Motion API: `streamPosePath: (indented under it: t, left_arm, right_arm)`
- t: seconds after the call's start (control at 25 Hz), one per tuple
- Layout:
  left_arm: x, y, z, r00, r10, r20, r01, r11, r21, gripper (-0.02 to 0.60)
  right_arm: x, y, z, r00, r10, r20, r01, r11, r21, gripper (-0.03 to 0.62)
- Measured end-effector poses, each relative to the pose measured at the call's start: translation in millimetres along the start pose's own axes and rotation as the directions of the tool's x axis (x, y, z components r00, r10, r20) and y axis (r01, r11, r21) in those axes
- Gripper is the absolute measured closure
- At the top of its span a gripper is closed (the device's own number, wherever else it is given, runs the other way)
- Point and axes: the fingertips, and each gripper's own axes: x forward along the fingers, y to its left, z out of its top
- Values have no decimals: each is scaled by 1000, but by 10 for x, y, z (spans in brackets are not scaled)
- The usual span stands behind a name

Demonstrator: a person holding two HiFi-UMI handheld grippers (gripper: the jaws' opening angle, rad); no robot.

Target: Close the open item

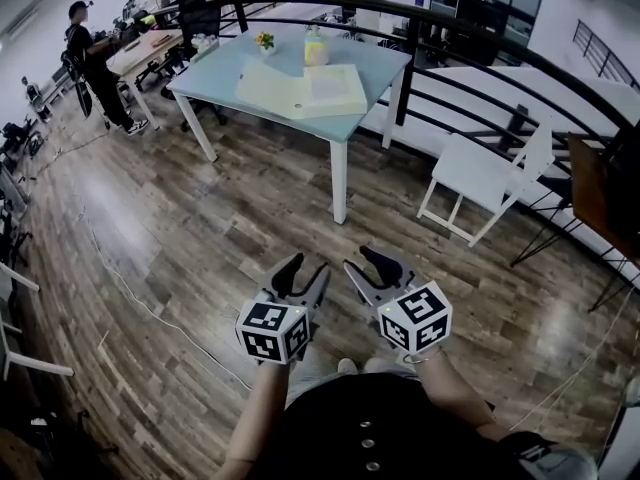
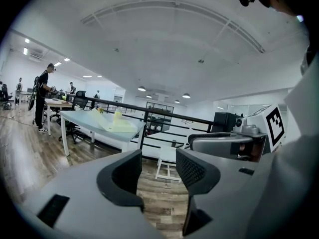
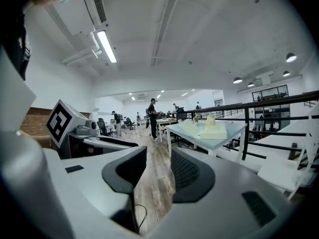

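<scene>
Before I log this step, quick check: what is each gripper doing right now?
Left gripper: open, nothing between its jaws.
Right gripper: open, nothing between its jaws.

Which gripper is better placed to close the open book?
Left, marginally: the left gripper and right gripper both hang open, empty, far from the table, but the left lines up nearer the open book.

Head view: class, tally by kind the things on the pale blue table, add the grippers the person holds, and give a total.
open book: 1
yellow container: 1
small flower pot: 1
gripper: 2 (left gripper, right gripper)
Total: 5
</scene>
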Motion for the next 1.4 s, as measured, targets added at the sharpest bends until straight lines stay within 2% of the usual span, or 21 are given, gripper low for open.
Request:
streamPosePath:
  t: [0.24,0.48,0.64,1.4]
  left_arm:
    - [190,151,47,1000,-8,-13,8,1000,-13,371]
    - [372,518,-4,999,-25,-19,25,999,-29,371]
    - [575,788,107,999,-46,-17,46,998,-35,371]
    - [1540,2478,875,991,-136,-15,135,991,-14,373]
  right_arm:
    - [174,-176,-1,1000,-17,-11,18,999,27,448]
    - [488,-272,-122,998,-52,-26,54,998,44,447]
    - [771,-401,-69,996,-77,-34,78,996,47,447]
    - [2768,-911,481,992,-126,-24,127,991,43,448]
